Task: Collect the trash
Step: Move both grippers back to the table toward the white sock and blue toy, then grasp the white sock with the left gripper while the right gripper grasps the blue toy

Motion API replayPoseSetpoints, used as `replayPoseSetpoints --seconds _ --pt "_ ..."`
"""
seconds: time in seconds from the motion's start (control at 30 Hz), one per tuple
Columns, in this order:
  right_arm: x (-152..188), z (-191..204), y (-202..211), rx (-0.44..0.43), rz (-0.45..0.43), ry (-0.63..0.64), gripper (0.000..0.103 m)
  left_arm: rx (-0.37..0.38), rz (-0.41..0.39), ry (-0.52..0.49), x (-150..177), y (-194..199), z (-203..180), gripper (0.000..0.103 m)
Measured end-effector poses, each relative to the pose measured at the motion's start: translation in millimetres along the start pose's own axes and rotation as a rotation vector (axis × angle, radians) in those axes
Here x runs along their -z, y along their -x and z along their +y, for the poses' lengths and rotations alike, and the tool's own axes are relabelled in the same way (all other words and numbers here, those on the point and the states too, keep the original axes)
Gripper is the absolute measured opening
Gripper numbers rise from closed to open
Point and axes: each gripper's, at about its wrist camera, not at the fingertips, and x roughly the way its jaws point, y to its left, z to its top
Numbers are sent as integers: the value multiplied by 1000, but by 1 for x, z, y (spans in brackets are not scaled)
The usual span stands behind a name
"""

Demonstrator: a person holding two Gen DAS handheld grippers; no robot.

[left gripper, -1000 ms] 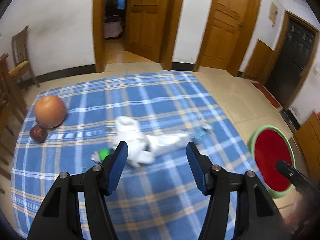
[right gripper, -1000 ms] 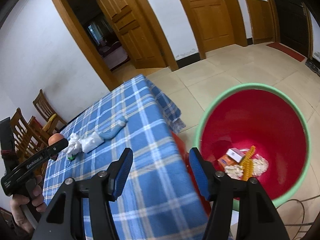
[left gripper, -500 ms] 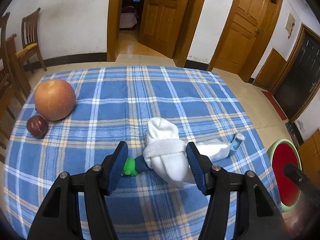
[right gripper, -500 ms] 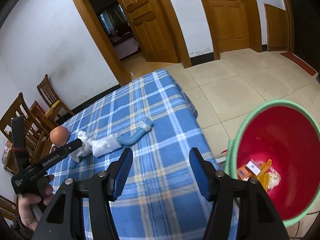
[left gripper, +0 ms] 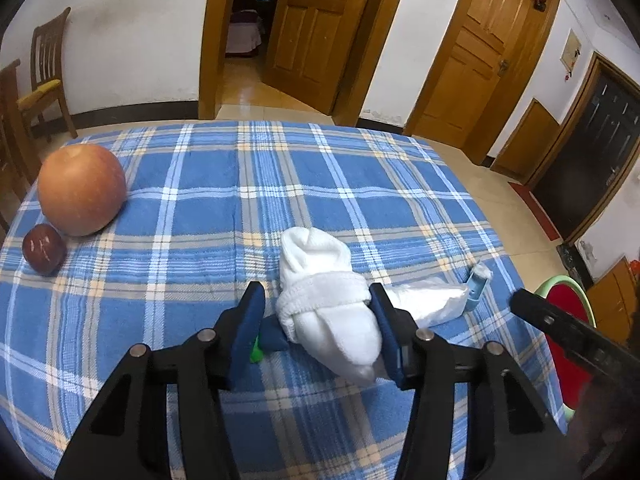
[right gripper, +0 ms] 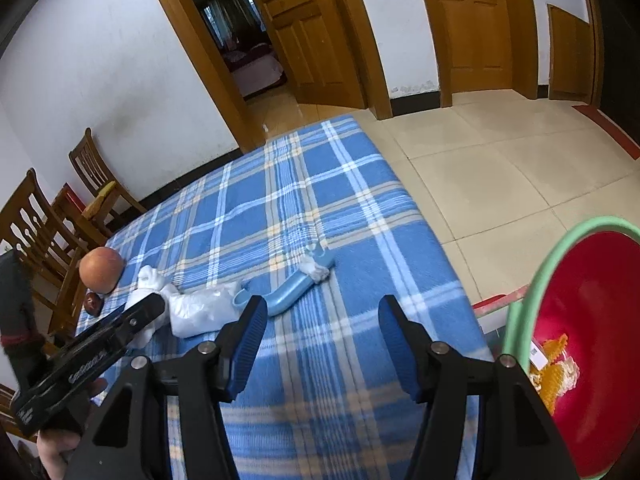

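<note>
Down low over the tabletop (left gripper: 360, 168), with its blue plaid cloth, the left gripper (left gripper: 316, 328) straddles a rolled white sock (left gripper: 324, 304), and its jaws are closing. The right blue pad sits against the sock's side; on the left there is a gap between pad and cloth, so nothing is gripped yet. Tucked just under the left finger, a small green scrap (left gripper: 256, 354) peeks out beside a dark blue piece (left gripper: 274, 338) that touches the sock.

Right behind the sock lies a crumpled white plastic bag (left gripper: 428, 304), and at its far end a light blue curved tube (left gripper: 476, 288) with a white wad stuffed in its tip. From the right wrist view, that tube (right gripper: 292, 290) lies just ahead of the right gripper (right gripper: 320, 340), whose jaws stand apart with only plaid cloth showing between them, holding nothing.

Off the table's right edge sits the red bin with a green rim (right gripper: 520, 292), down on the tiled floor, with yellow and white scraps in the bottom.

Far left on the cloth, a big orange-red apple (left gripper: 82, 188) rests with a small dark red fruit (left gripper: 43, 248) just beside it. Wooden chairs (right gripper: 44, 236) stand behind that corner.
</note>
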Motion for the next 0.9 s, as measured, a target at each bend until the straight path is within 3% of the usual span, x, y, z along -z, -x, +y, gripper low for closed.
replayPoseSetpoints --seconds 0.13,0.4,0.53,0.9 --pt "-4 4 -14 4 10 6 59 32 -8 -11 0 0 2 45" --pt "-12 12 -38 -2 6 14 40 53 -17 -3 1 2 3 37" --pt "-14 13 -42 19 -16 28 19 59 -20 5 1 4 4 34" --pt "-8 7 -26 -18 -57 -1 16 66 -51 -3 2 20 1 29"
